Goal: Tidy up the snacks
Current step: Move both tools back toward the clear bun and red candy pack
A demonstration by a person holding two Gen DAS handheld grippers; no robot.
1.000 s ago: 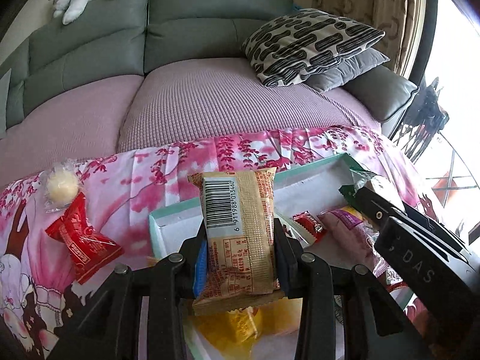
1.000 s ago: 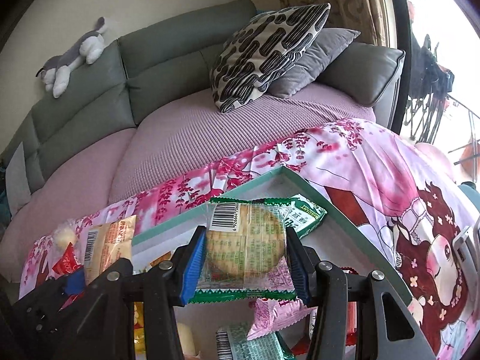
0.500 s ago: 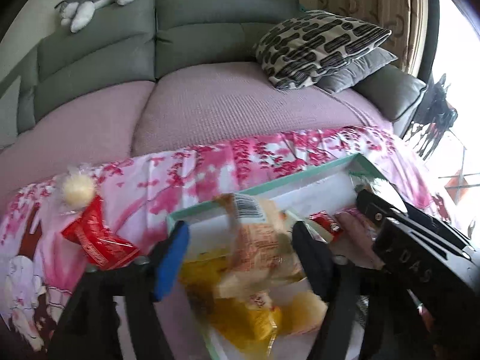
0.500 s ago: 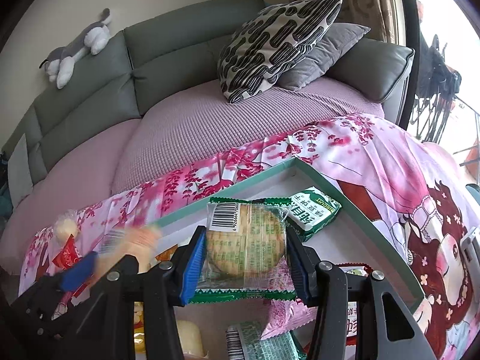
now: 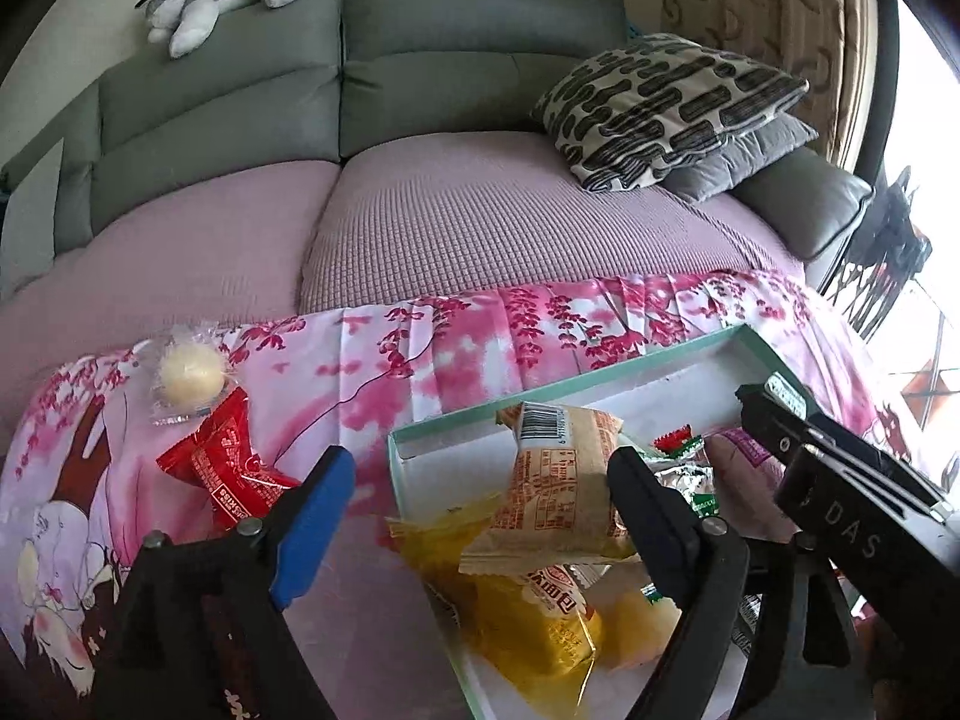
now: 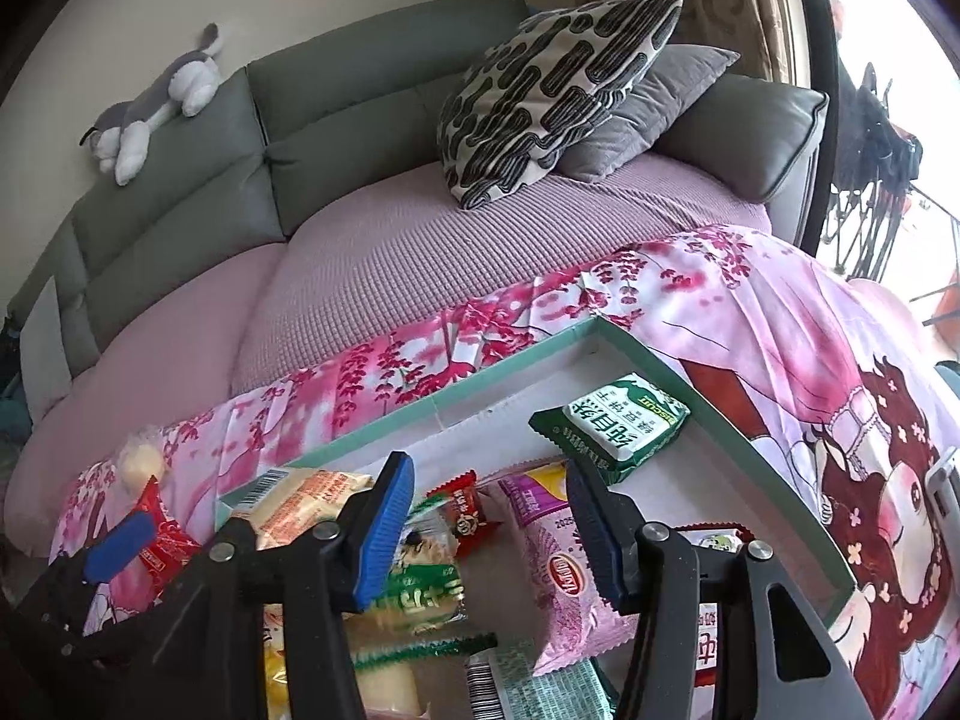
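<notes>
From your left wrist camera, your left gripper (image 5: 480, 498) had just been opening and its jaws stood spread wide, angled down over the near left corner of the teal-rimmed tray (image 5: 600, 372). The tan snack packet (image 5: 561, 492) lay between the jaws but touched neither pad. Its long axis ran from near to far, barcode end at the far side, and it rested tilted on top of a yellow packet (image 5: 540, 618) inside the tray. A small red and green candy (image 5: 675, 441) and a pink packet (image 5: 738, 462) lay further right in the tray. Outside the tray, to the left on the pink floral cloth (image 5: 420, 360), sat a red packet (image 5: 228, 468) and, just beyond it, a round pale cake in clear wrap (image 5: 186, 378). Your right gripper (image 5: 840, 480) reached in from the right edge.

From your right wrist camera, your right gripper (image 6: 486, 516) had just been opening a little; its jaws stood apart, pointing down over the tray (image 6: 750, 450), with nothing pressed between the pads. A blurred green biscuit packet (image 6: 420, 594) showed below the left jaw. A green and white packet (image 6: 618, 426) lay in the far right corner, long axis running left to right. A pink packet (image 6: 552, 552) lay under the jaws, and the tan snack packet (image 6: 300, 504) sat at the tray's left end.
</notes>
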